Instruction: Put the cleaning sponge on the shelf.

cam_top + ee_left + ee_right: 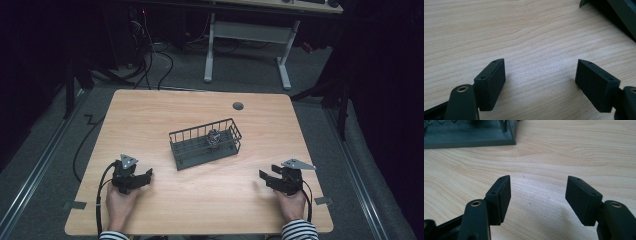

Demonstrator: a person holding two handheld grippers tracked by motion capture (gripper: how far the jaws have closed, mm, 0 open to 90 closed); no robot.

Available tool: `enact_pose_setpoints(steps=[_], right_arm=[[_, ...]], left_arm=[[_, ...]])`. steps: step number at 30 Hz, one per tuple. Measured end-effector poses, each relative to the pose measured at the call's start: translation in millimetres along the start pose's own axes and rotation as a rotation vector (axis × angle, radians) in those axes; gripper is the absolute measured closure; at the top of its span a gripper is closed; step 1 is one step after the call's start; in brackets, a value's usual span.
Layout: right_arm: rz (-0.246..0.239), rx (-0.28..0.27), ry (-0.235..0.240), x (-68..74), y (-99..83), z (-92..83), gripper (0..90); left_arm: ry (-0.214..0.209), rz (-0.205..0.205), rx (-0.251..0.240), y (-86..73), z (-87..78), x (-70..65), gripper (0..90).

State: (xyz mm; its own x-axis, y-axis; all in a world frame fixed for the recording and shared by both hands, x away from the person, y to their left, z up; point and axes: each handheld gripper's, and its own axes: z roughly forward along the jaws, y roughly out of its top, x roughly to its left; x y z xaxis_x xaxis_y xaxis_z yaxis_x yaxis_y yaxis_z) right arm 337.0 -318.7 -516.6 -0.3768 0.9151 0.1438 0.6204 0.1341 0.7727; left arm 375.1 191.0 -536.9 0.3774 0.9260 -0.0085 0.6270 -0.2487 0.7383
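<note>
The counter (165,120) is pale wood laminate with fine running grain, a rectangle with rounded corners and a small dark round grommet (238,106) near the middle of its far edge. At its centre, set at a slant, sits a dark grey basket (187,155): a long narrow tray with a solid flat floor and thin upright wire bars joined by a top rail. Inside, toward its right end, lies a small dark, shiny object (214,138), too small to make out.

The left claw (145,178) rests near the near-left corner, held in a hand (121,204). Its jaws are flat, matte black rectangular blocks with small screw holes. In the left gripper view the left claw (540,83) stands wide open over bare wood, holding nothing; the basket's edge (621,12) shows at top right.

The right claw (266,178) lies near the near-right corner, held in a hand (292,204) with a striped sleeve (299,230). In the right gripper view the right claw (538,198) is likewise spread wide and empty, well apart from the basket's base (469,137).
</note>
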Motion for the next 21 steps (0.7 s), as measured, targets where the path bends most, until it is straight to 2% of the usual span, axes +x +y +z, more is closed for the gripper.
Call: enact_pose_setpoints(steps=[2, 3, 4, 5, 6, 9, 15, 21], right_arm=[[-0.003, 0.004, -0.002, 0.6, -0.4, 0.7, 37.4], [-0.022, 0.012, -0.021, 3.4, -1.2, 2.3, 37.3], [-0.022, 0.012, -0.021, 3.4, -1.2, 2.3, 37.3], [-0.051, 0.020, -0.030, 7.0, -1.9, 4.3, 37.3], [-0.056, 0.022, -0.029, 7.5, -2.0, 5.0, 37.1], [-0.049, 0.027, -0.026, 8.4, -2.6, 6.8, 37.0], [-0.082, 0.044, -0.045, 11.7, -3.9, 10.9, 36.4], [-0.093, 0.061, -0.043, 14.4, -4.3, 16.1, 35.1]], left_arm=[[0.000, 0.000, 0.000, 0.0, 0.0, 0.0, 24.7], [0.000, 0.000, 0.000, 0.0, 0.0, 0.0, 24.7], [0.000, 0.000, 0.000, 0.0, 0.0, 0.0, 24.7], [0.000, 0.000, 0.000, 0.0, 0.0, 0.0, 24.7], [0.000, 0.000, 0.000, 0.0, 0.0, 0.0, 24.7], [0.000, 0.000, 0.000, 0.0, 0.0, 0.0, 24.7], [0.000, 0.000, 0.000, 0.0, 0.0, 0.0, 24.7], [0.000, 0.000, 0.000, 0.0, 0.0, 0.0, 24.7]])
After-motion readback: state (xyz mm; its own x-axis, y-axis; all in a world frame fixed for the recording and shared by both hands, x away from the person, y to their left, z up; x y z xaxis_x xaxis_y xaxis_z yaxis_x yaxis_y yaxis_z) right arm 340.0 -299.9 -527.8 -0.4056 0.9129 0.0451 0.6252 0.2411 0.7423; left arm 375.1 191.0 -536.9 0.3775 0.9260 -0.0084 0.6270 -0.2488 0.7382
